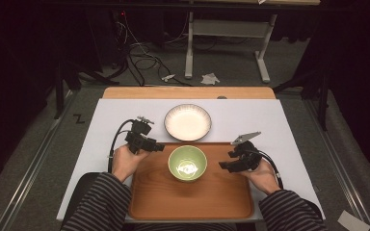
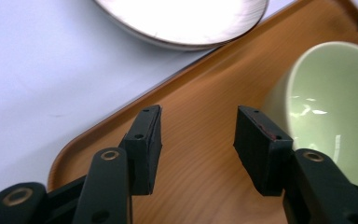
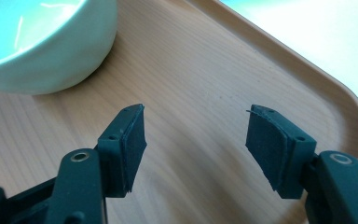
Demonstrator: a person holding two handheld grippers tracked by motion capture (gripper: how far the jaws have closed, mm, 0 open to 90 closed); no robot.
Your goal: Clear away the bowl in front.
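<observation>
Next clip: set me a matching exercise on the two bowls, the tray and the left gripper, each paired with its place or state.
Things:
1. green bowl
2. white bowl
3. tray
4. left gripper

Places or states:
A. on the white mat, beyond the tray
B. open, nothing between its jaws, over the tray's left edge
C. wooden, lies on the mat in front of the person
D. stands on the tray

Pairs: 1-D, 2-A, 3-C, 4-B

open tool (image 2: 198, 135), tray (image 2: 205, 116), green bowl (image 2: 331, 107)
</observation>
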